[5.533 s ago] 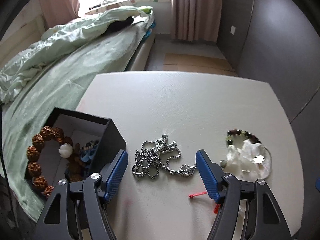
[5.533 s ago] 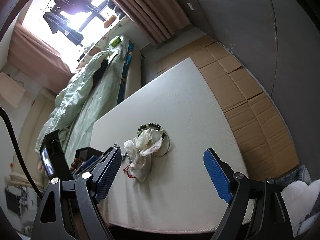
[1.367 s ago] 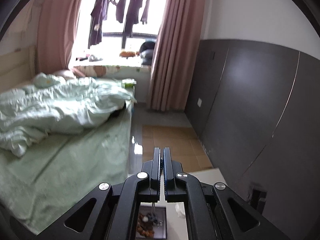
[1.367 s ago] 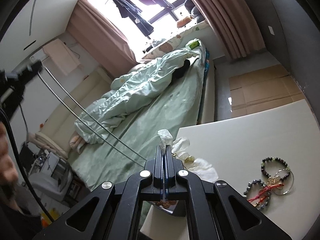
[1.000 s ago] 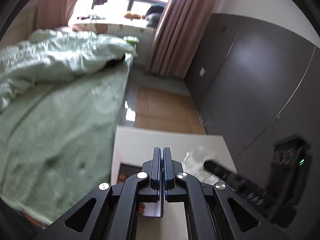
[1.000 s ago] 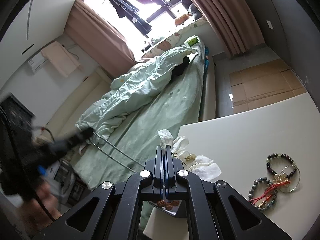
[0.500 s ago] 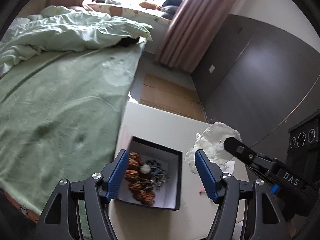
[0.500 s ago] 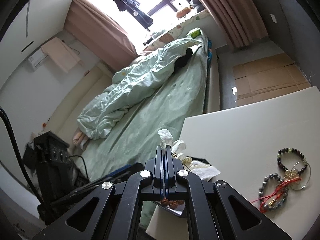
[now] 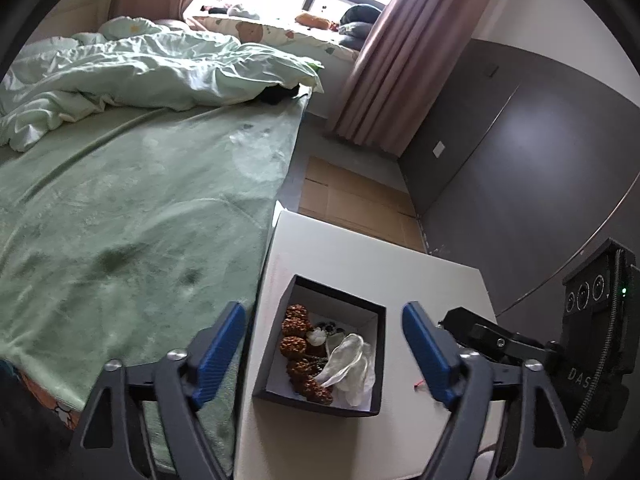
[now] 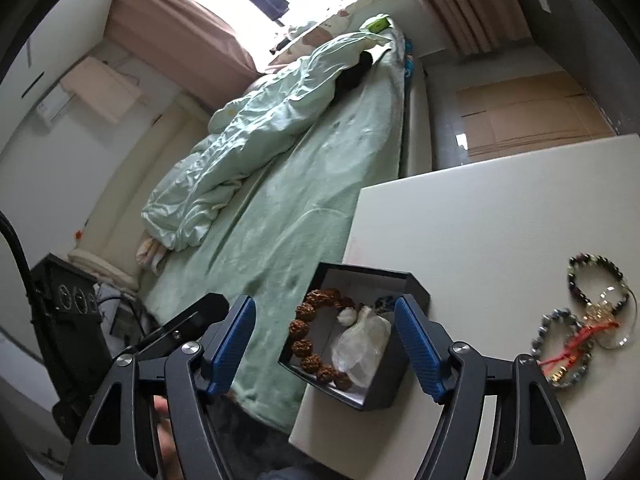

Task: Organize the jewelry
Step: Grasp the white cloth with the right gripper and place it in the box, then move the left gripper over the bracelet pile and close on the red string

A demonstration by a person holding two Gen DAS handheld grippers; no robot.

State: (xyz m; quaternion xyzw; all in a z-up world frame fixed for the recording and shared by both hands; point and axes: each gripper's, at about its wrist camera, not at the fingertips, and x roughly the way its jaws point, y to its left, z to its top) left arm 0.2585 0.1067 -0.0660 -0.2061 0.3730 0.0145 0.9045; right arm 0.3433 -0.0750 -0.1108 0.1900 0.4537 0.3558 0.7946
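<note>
Bracelets (image 10: 582, 320) lie right of my right tongs (image 10: 324, 340), the box (image 9: 320, 348) sits below both wide, empty pairs, left tongs (image 9: 320, 348) included, jaws just opened; tangled strands may snag.

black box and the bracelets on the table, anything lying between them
Nothing: in the right wrist view, bare white table separates the black box from the bracelets.

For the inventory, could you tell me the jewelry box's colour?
Black box, white inside; clearest in the left wrist view.

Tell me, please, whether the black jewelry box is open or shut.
Open: the black jewelry box has no lid on, and a brown bead bracelet and crumpled plastic bag show inside.
</note>
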